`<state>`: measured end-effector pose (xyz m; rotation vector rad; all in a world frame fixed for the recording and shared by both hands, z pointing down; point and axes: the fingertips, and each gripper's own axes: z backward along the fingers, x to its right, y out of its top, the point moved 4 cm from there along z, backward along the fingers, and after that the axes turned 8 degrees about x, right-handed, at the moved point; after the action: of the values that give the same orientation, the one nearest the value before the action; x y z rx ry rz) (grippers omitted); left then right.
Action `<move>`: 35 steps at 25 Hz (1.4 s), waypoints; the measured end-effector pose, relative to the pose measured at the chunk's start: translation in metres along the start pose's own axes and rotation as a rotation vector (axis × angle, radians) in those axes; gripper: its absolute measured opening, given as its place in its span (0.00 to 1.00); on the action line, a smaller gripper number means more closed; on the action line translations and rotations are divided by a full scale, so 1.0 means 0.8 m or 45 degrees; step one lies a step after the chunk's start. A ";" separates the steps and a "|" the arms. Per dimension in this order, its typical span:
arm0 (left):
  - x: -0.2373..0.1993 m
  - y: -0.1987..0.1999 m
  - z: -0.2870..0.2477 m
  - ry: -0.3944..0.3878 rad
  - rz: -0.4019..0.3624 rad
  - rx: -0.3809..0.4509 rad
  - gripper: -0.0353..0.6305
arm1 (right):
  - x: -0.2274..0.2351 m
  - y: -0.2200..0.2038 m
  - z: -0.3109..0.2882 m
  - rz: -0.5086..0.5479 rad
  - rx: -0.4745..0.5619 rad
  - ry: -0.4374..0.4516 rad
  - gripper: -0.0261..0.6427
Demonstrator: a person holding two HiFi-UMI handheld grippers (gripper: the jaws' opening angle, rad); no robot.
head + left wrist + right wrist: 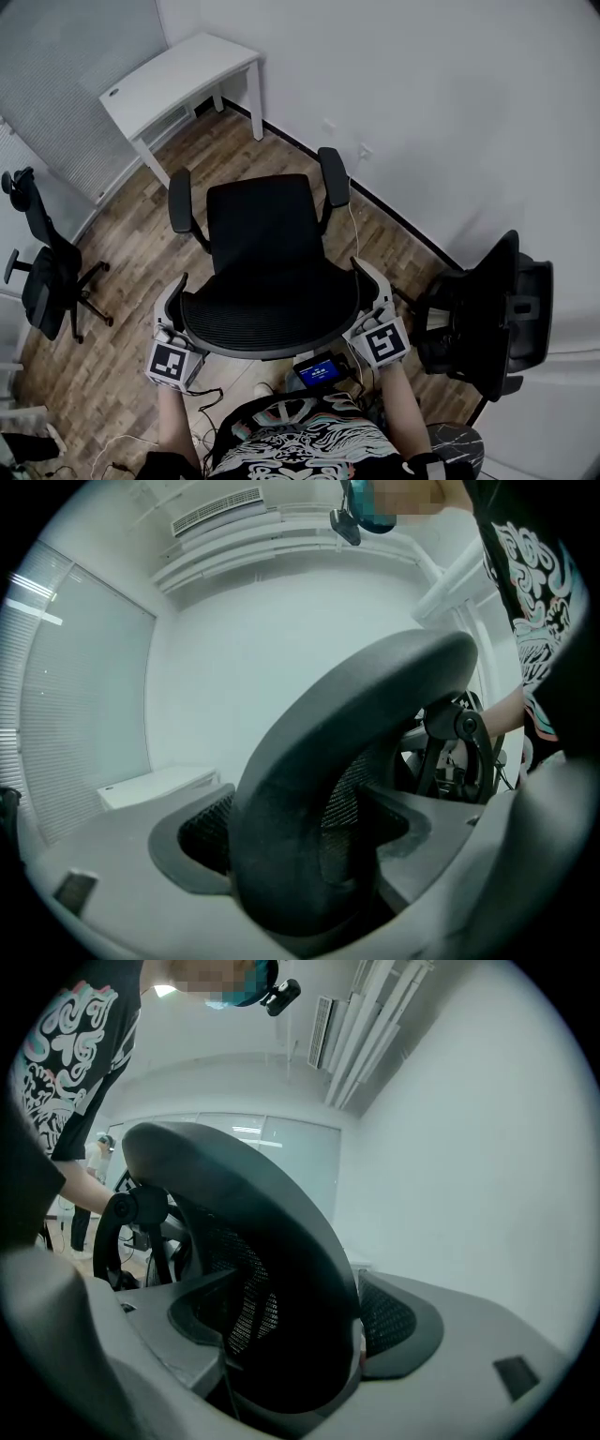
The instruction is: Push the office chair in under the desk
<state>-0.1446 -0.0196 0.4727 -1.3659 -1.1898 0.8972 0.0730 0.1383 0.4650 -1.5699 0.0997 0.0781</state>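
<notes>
grips the left edge of a black mesh-backed office chair (pixel 267 253) with the left gripper (pixel 174 298), jaws closed in from both sides until only the thick curved rim of the backrest stands between them, pressed against plastic frame and mesh. grips the right edge of the same backrest with the right gripper (pixel 370 281) in mirror fashion, jaws likewise narrowed onto the rim. holds one gripper at each side of the backrest top, marker cubes toward the body. stands directly behind the chair in a black t-shirt with pale swirling print (pixel 291 436). keeps the chair upright on the brown wood-plank floor (pixel 131 281) in the middle of the room, seat and two padded armrests pointing away toward a white rectangular desk (pixel 178 80) in the far corner, chair and desk well apart, seat not yet beneath the desktop. looks down also on a second black office chair (pixel 47 272) by the left wall and a third black high-backed chair (pixel 487 309) near the right gripper, beside the plain white wall (pixel 422 112).
</notes>
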 end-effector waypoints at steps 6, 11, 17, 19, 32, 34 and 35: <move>0.000 0.001 -0.009 0.026 0.003 0.006 0.65 | 0.014 -0.001 -0.007 -0.005 0.003 0.030 0.59; 0.006 0.003 -0.021 0.046 0.012 0.012 0.65 | 0.028 -0.005 -0.008 -0.006 0.012 0.054 0.59; 0.006 0.007 -0.028 0.067 0.014 -0.004 0.65 | 0.039 -0.004 -0.018 -0.027 0.004 0.090 0.59; 0.005 0.006 -0.030 0.078 0.004 0.007 0.65 | 0.043 -0.005 -0.019 -0.031 0.008 0.094 0.59; 0.014 0.005 -0.039 0.107 0.005 0.000 0.65 | 0.059 -0.007 -0.021 -0.014 0.045 0.143 0.59; 0.017 0.008 -0.041 0.104 0.018 0.005 0.65 | 0.061 -0.007 -0.020 0.005 0.050 0.148 0.59; 0.019 0.010 -0.041 0.104 0.023 0.000 0.65 | 0.062 -0.006 -0.020 0.010 0.050 0.150 0.59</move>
<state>-0.1082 -0.0124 0.4717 -1.4020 -1.1168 0.8461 0.1224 0.1217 0.4645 -1.5342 0.1989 -0.0099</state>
